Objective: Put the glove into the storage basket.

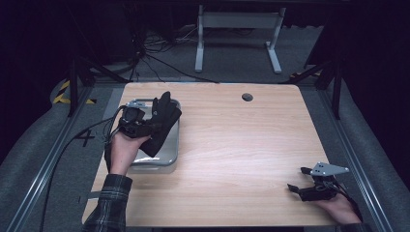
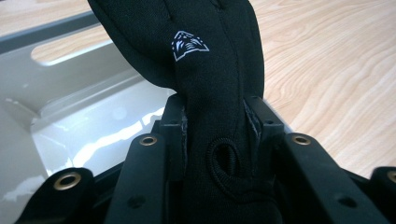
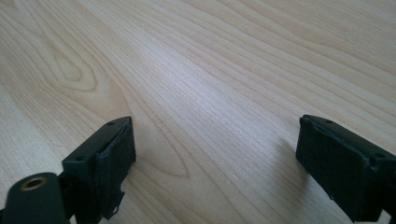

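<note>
One glove (image 1: 162, 123): pinched in the left gripper (image 2: 217, 135), held above the grey tray (image 1: 169, 157).
Right gripper (image 1: 300, 181): jaws apart, empty, near the table (image 1: 241, 145) edge.
Progress: glove lifted; destination unclear.

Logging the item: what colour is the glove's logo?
White, on the black glove; the left gripper view shows it best.
</note>
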